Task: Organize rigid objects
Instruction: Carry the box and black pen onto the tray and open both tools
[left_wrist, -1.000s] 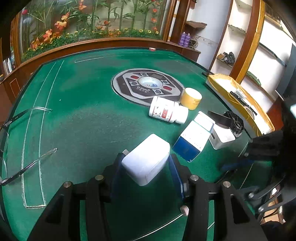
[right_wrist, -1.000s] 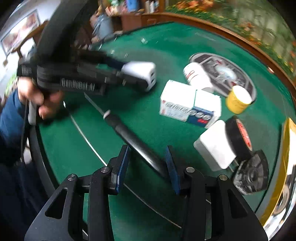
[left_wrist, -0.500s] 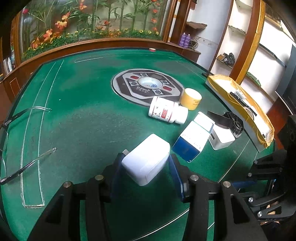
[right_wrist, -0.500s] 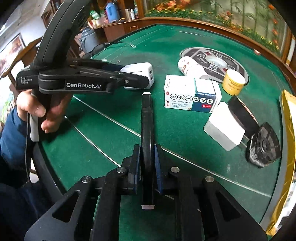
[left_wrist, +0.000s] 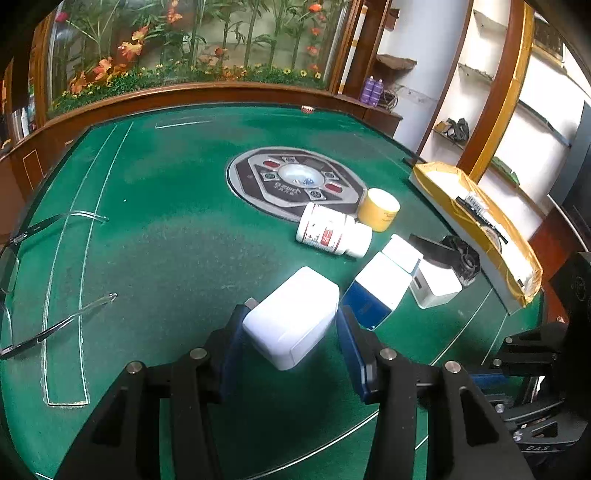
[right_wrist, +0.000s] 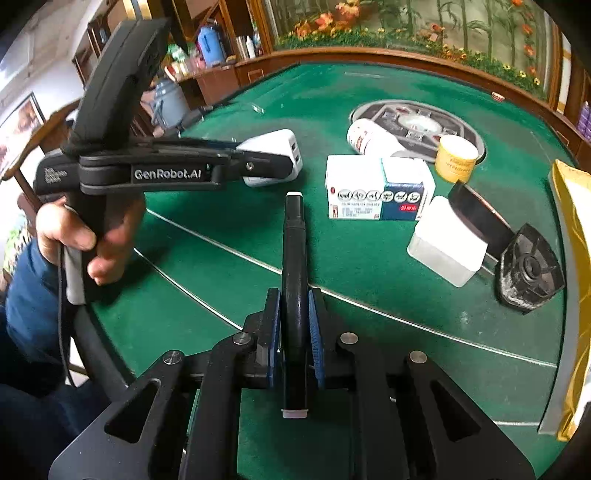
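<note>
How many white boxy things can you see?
3: a white charger gripped by the left gripper, a white-and-blue medicine box mid-table, and a plain white box beside it. None seem hidden.

Ahead and to my left the green felt table (left_wrist: 166, 240) lies bare and wide, with only a pair of glasses (left_wrist: 44, 280) near its left edge. To my right the way is crowded: a white pill bottle (left_wrist: 332, 230), a yellow jar (left_wrist: 380, 208), a blue-and-white box (left_wrist: 380, 284), a white cube (left_wrist: 436, 288) and a black tape holder (left_wrist: 458, 254) sit close together. Beyond them a gold-wrapped tray (left_wrist: 480, 221) walls the table's right edge. My other claw (right_wrist: 295, 328) blocks the near right corner.
</note>
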